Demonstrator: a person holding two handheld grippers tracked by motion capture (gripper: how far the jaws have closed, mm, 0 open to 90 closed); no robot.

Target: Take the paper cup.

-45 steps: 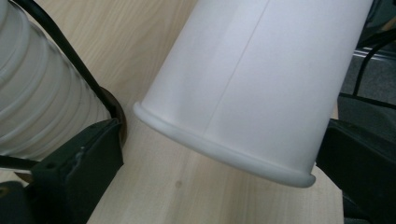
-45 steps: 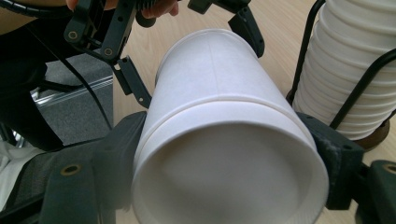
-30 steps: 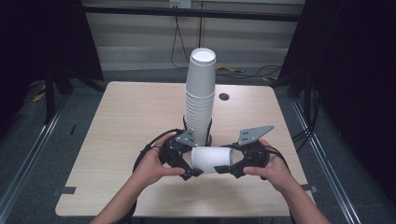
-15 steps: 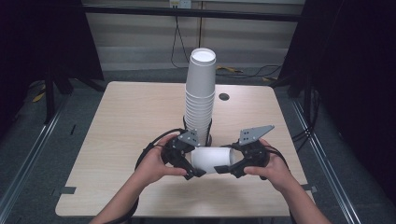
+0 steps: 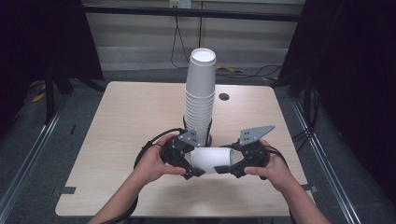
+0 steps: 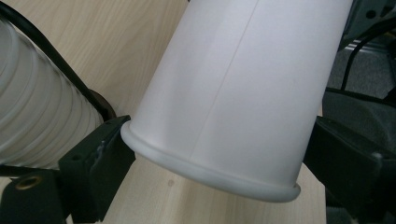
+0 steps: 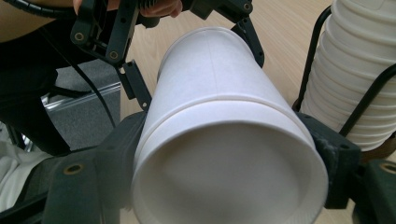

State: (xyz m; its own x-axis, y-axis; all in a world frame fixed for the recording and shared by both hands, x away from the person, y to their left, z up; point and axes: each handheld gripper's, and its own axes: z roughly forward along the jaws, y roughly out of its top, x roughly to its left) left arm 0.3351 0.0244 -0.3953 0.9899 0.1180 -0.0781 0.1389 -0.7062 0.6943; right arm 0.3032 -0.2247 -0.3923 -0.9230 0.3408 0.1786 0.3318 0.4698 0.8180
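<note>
A tall stack of cups stands upright in a black wire holder mid-table; the top cup shows nothing inside; a white paper cup lies sideways above the table, just in front of the stack; the left gripper clamps its rimmed end, the right gripper its base end, a seam showing two nested cups; compared with half a second ago, the positions are almost unchanged.

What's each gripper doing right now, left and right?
Left gripper: shut on the paper cup, at its rim end.
Right gripper: shut on the same paper cup, at its base end.
</note>
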